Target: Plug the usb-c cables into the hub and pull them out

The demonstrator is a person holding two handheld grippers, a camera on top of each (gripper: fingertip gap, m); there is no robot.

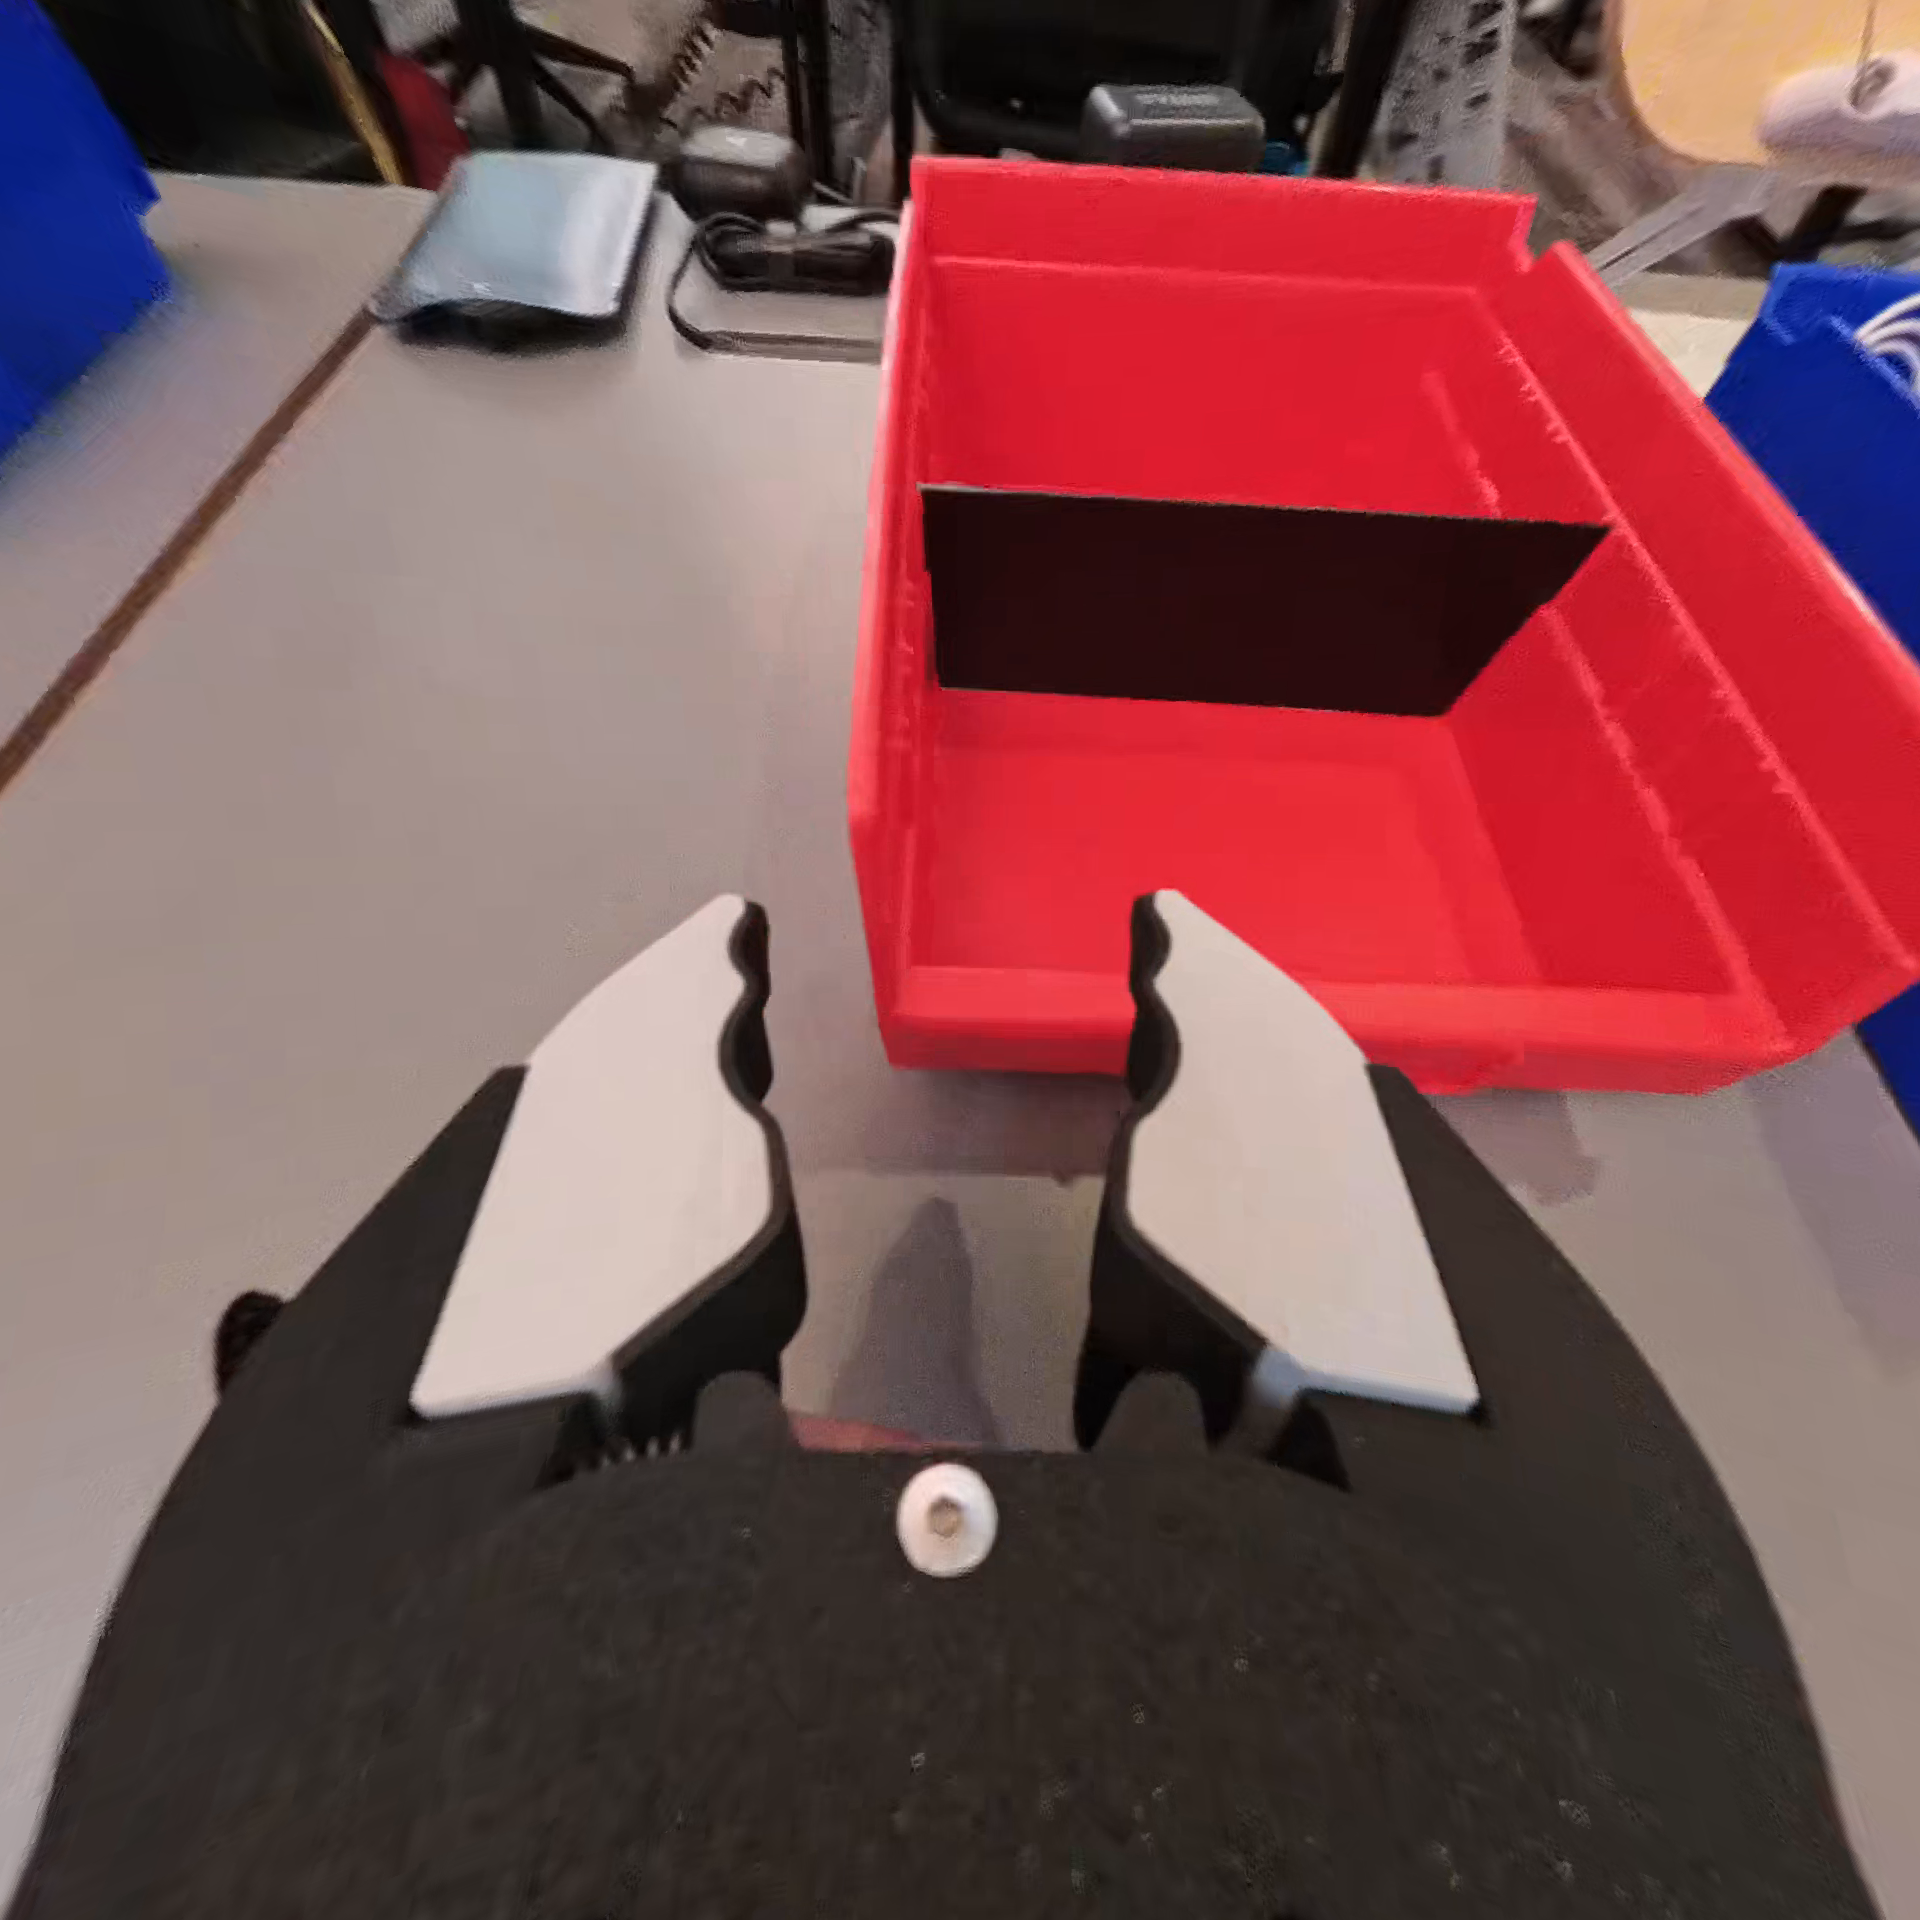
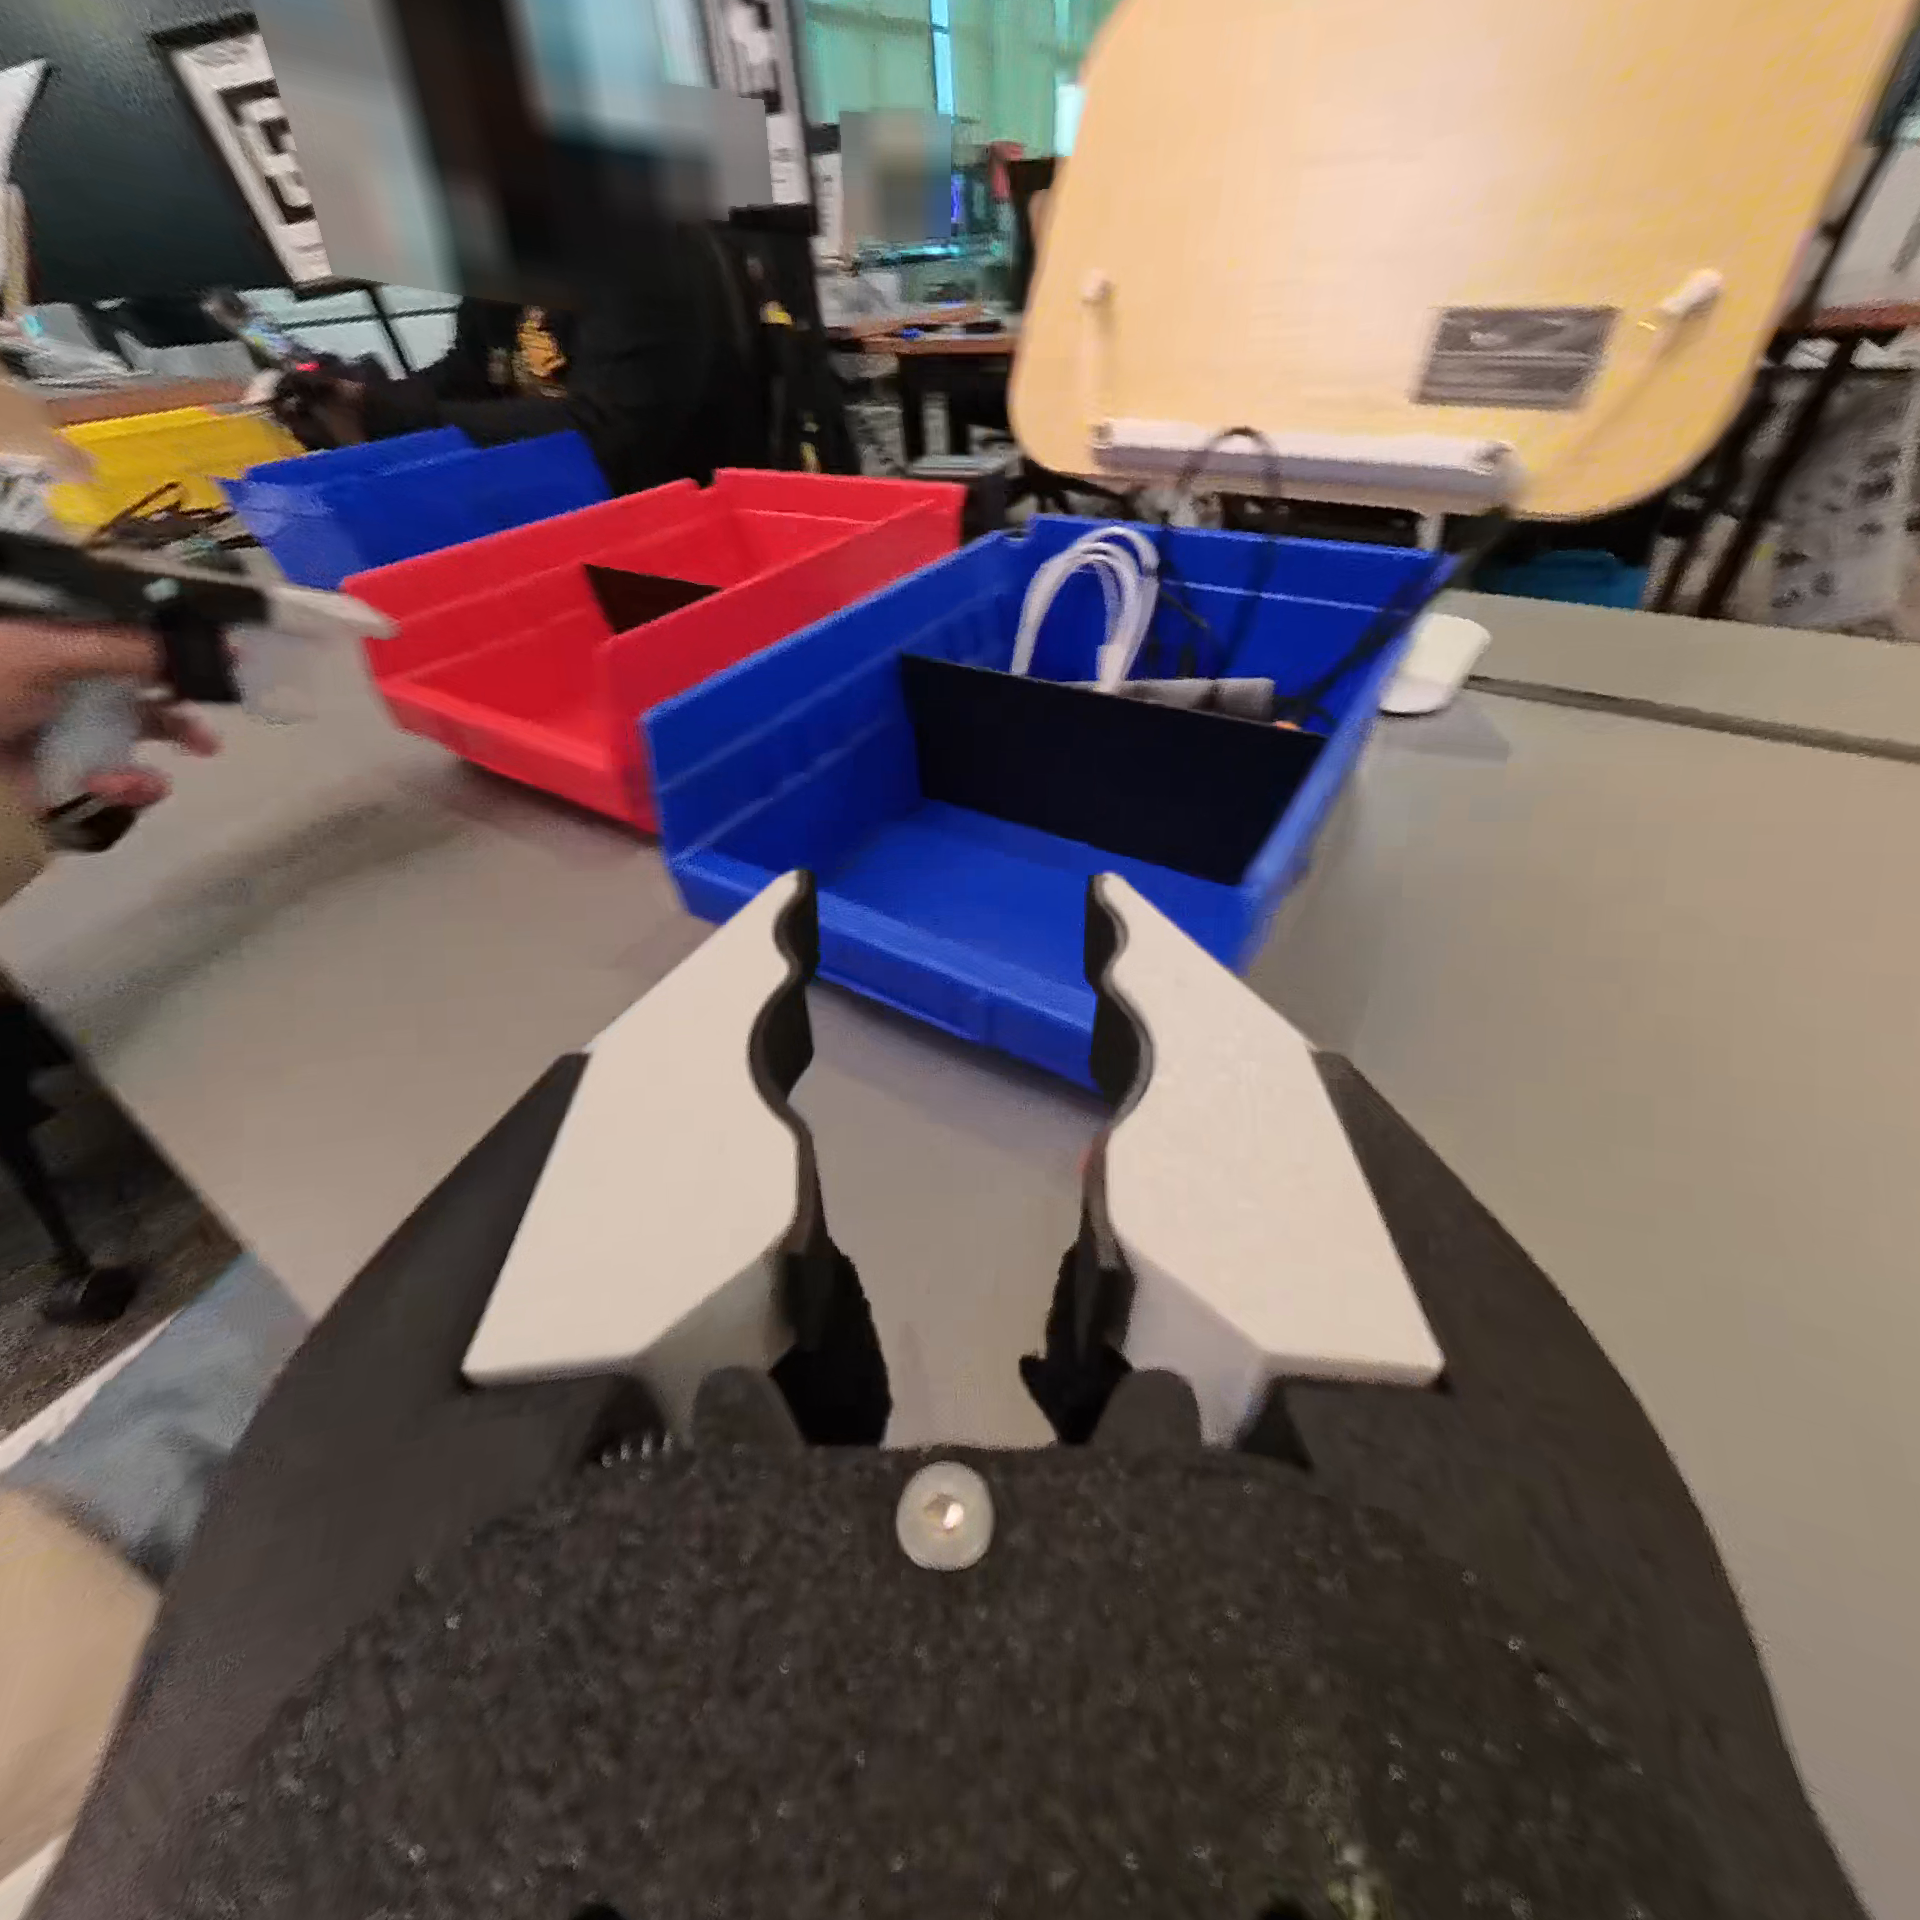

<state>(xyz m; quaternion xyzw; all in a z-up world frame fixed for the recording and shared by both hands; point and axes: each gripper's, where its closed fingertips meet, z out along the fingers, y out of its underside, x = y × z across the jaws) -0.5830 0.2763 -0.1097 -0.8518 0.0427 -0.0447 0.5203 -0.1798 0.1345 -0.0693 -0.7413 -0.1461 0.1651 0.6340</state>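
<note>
My left gripper [image 1: 948, 914] is open and empty above the grey table, just in front of the near left corner of a red bin [image 1: 1351, 894]. The red bin has a black divider [image 1: 1226, 603] and both its compartments look empty. My right gripper [image 2: 948, 894] is open and empty in front of a blue bin [image 2: 790, 748]. Behind that bin's black divider [image 2: 1101, 779] lie looped white cables [image 2: 1081, 603], a black cable [image 2: 1340, 655] and a grey flat device [image 2: 1205, 694] that may be the hub. The left gripper [image 2: 312, 623] also shows far left in the right wrist view, held by a hand [image 2: 73, 686].
A second blue bin [image 2: 416, 488] and a yellow bin [image 2: 156, 447] stand behind the red bin [image 2: 540, 665]. A dark pouch [image 1: 530, 239] and black cables [image 1: 790, 249] lie at the table's far edge. A tilted wooden board [image 2: 1455, 208] stands behind the blue bin. A white object [image 2: 1439, 660] lies to its right. One gripper's finger ends stand about 45 cm off the other's.
</note>
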